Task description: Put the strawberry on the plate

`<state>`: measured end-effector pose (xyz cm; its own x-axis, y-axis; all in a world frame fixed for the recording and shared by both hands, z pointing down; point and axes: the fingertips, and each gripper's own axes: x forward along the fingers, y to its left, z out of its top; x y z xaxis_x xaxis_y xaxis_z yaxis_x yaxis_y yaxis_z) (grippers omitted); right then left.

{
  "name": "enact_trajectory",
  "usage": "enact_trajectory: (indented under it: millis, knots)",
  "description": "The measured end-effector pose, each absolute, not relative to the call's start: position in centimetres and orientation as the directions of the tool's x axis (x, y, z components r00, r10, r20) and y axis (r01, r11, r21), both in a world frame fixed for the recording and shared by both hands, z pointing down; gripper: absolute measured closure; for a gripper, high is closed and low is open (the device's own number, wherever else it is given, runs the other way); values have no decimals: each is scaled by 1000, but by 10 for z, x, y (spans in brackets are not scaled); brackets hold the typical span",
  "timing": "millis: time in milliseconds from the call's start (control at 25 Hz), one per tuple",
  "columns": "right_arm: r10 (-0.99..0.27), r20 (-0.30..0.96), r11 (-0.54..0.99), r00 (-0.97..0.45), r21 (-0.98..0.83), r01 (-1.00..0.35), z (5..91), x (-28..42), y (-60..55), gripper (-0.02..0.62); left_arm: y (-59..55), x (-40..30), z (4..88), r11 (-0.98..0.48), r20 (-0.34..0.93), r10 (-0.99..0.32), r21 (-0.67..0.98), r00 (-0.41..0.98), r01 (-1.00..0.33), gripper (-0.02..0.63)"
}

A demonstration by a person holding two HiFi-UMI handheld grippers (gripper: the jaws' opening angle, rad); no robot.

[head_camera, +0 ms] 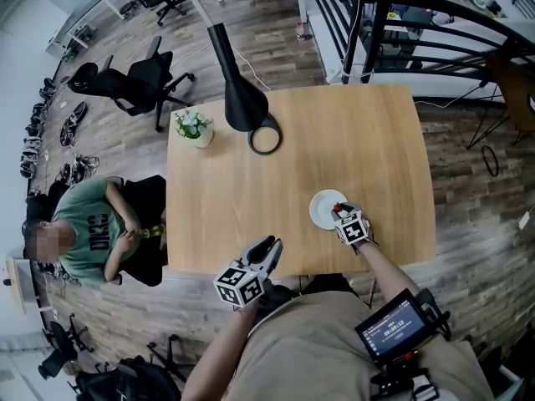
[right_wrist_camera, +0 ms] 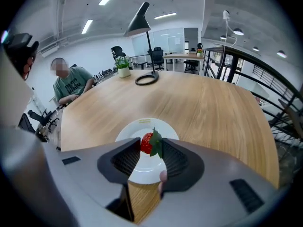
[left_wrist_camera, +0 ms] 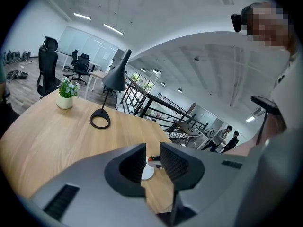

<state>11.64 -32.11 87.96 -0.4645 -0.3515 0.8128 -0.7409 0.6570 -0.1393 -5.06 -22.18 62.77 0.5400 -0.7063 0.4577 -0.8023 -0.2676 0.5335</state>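
**Wooden table: strawberry in the right gripper at the plate**

Plank flooring runs round the pale table in an open office. At the table's far left stand a black lamp with a ring base and a small potted plant. A seated person in a green shirt is at the left side, with a black office chair farther off.

The white plate lies near the table's near edge, right of the middle. The right gripper reaches over it from the near side, its jaws closed narrowly on the strawberry. The red body sits toward the left jaw and the green leaves press against the right jaw. The berry's long axis therefore runs across from jaw to jaw, with one leaf tip pointing up and away. The berry shows against the middle of the plate. Whether it touches the plate or hangs just above it cannot be told from these views.

The left gripper is held at the near edge of the table, left of the plate and well apart from it. Its jaws stand a narrow gap apart with nothing between them. Through that gap the plate and the other gripper show far off.
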Motion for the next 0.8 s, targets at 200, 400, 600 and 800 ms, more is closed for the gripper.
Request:
enact_trajectory:
  millis: [200, 400, 600, 800]
  knots:
    - [-325, 844, 676, -427, -108, -729, 891, 115, -320, 451, -216, -52, 631, -258, 464, -708, 532, 533, -806, 531]
    - [-325, 840, 681, -434, -111, -724, 895, 108, -319, 451, -212, -58, 634, -248, 468, -709, 534, 527, -808, 531]
    - [-328, 834, 677, -444, -120, -726, 895, 101, -317, 449, -210, -64, 632, -250, 466, -709, 536, 530, -806, 531]
    - [-414, 782, 654, -465, -100, -750, 863, 104, -319, 449, -210, -69, 631, -256, 456, -712, 540, 534, -802, 531]
